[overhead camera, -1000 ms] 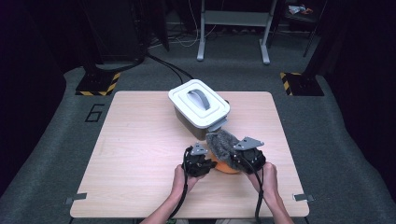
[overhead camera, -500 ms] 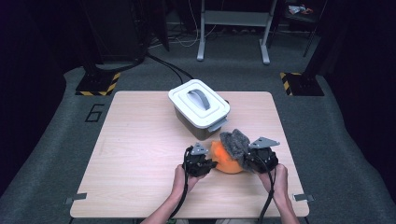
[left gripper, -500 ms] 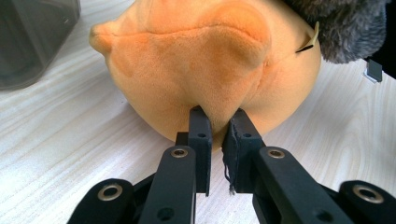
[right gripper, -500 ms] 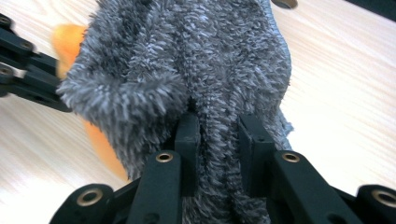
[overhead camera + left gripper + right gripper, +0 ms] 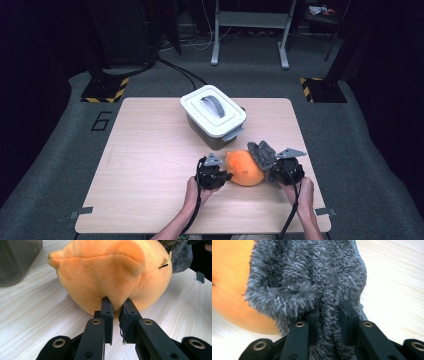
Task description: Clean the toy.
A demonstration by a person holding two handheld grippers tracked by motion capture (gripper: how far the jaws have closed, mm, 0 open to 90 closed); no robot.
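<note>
Pinching an orange plush toy (image 5: 244, 169) low in frame, left gripper (image 5: 220, 176) steadies it; right gripper (image 5: 272, 167), clamped on its grey fuzzy cover (image 5: 262, 153), likely peels next.

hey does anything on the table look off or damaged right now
One small thing: a pad of the left hand-held gripper, shut on the orange plush toy, has a frayed edge with loose threads. The grey fuzzy cloth in the right hand-held gripper and the lidded bin look fine.

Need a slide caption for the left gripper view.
Left hand-held gripper pinching a fold of the orange plush toy on the wooden table, grey fuzzy cloth behind.
</note>
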